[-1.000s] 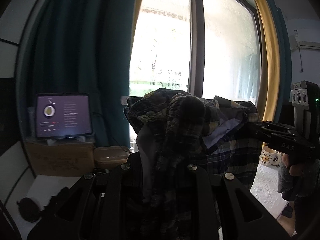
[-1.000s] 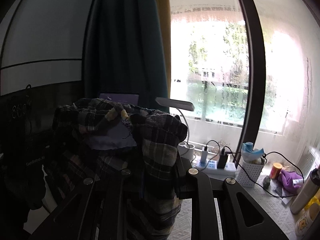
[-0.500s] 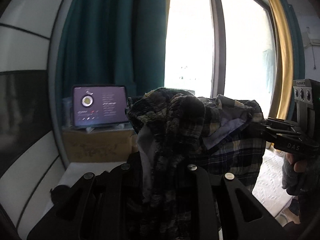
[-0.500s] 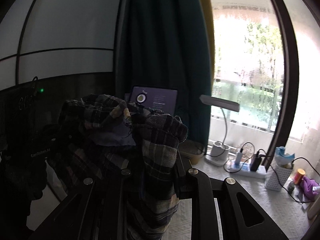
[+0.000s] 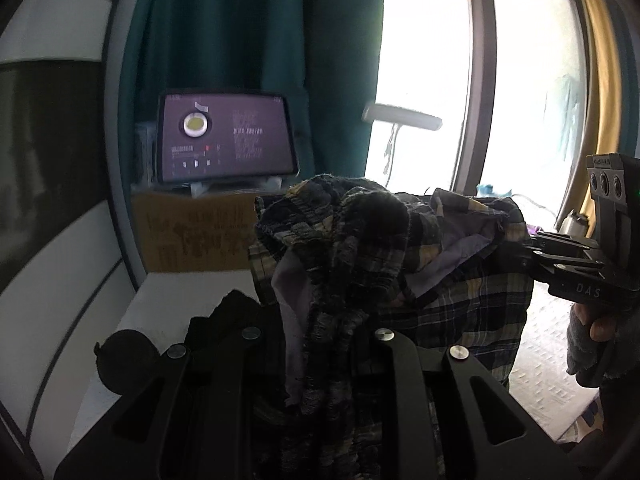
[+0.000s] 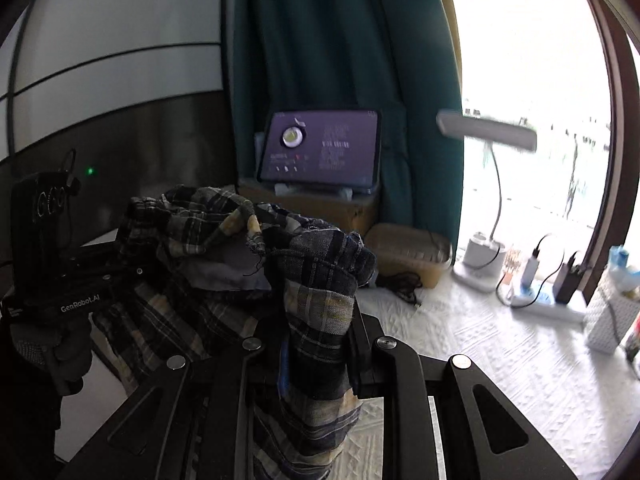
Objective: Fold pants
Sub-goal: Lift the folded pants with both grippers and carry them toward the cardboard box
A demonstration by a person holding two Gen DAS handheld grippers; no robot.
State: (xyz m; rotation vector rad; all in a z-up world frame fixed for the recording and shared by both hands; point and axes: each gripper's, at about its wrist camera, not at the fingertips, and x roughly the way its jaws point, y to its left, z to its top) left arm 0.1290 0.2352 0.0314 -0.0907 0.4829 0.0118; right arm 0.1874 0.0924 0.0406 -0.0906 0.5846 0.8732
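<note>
**Plaid pants hanging between two clamped grippers**

The left hand-held gripper [image 5: 332,344] is clenching a bunched edge of the plaid pants [image 5: 400,248], and the right hand-held gripper [image 6: 316,344] is gripping another bunched edge of the same garment. Both pairs of jaws are standing close together with cloth pinched between them. The pants are being held up in the air above the white tabletop [image 6: 500,360], with the gathered top edge stretching crosswise from one gripper to the other and sagging a little in the middle, where a pale lining is showing. From each grip the fabric is draping downward, so the long axis is hanging roughly vertical; the lower ends are running out of sight below the jaws. In the left wrist view the right gripper is appearing at the right edge, held by a gloved hand [image 5: 592,344]. Behind the pants a lit tablet [image 6: 320,148] is standing on a cardboard box [image 5: 192,232] by a teal curtain [image 6: 320,40], and a desk lamp [image 6: 486,132] is standing near the window.
</note>
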